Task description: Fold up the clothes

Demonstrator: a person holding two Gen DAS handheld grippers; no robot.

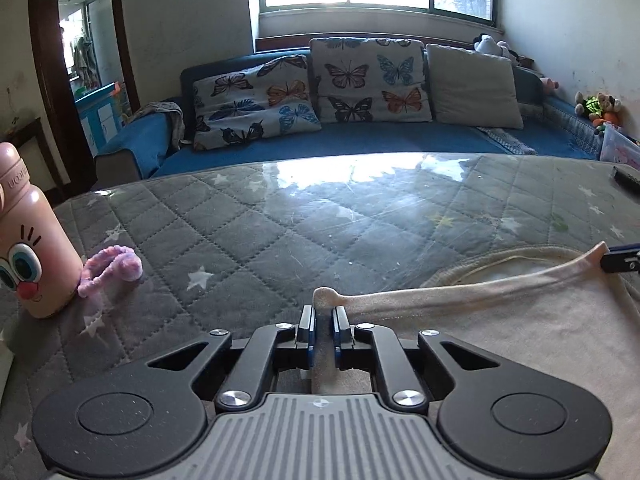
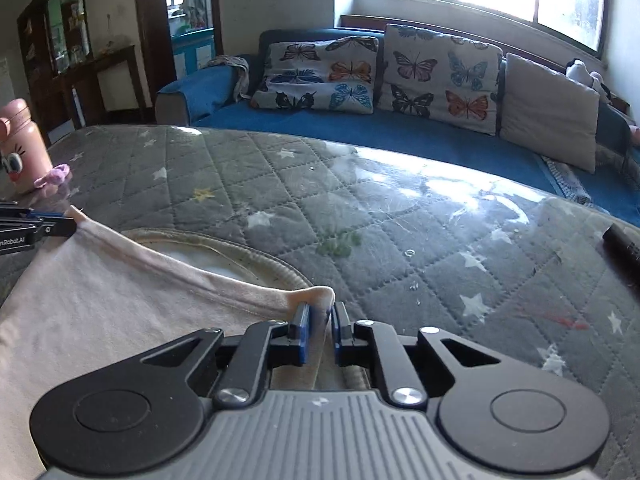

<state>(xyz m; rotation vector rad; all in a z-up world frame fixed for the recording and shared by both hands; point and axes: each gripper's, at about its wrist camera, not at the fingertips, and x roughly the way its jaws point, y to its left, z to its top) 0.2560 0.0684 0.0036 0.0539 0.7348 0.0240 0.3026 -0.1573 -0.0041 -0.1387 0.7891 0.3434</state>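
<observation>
Far to my left a pink bottle (image 1: 30, 236) stands on the quilted tabletop (image 1: 280, 224) with a purple hair tie (image 1: 114, 266) just beside it, both well apart from my work. My left gripper (image 1: 323, 314) is clenched on one corner of the cream shirt (image 1: 520, 320), the cloth bunching up between its pads. The shirt's edge runs taut from that corner across to the other one, which my right gripper (image 2: 320, 314) pinches the same way, its jaws closed on the fabric. The rest of the shirt (image 2: 100, 300) lies flat on the tabletop below the two corners, its neckline showing just beyond the lifted edge. I judge this as the start of a fold, with both corners secured. The next move calls for lifting both corners together, keeping the edge even, and carrying it over the body of the shirt. A dark remote (image 2: 624, 248) at the far right stays out of the way.
</observation>
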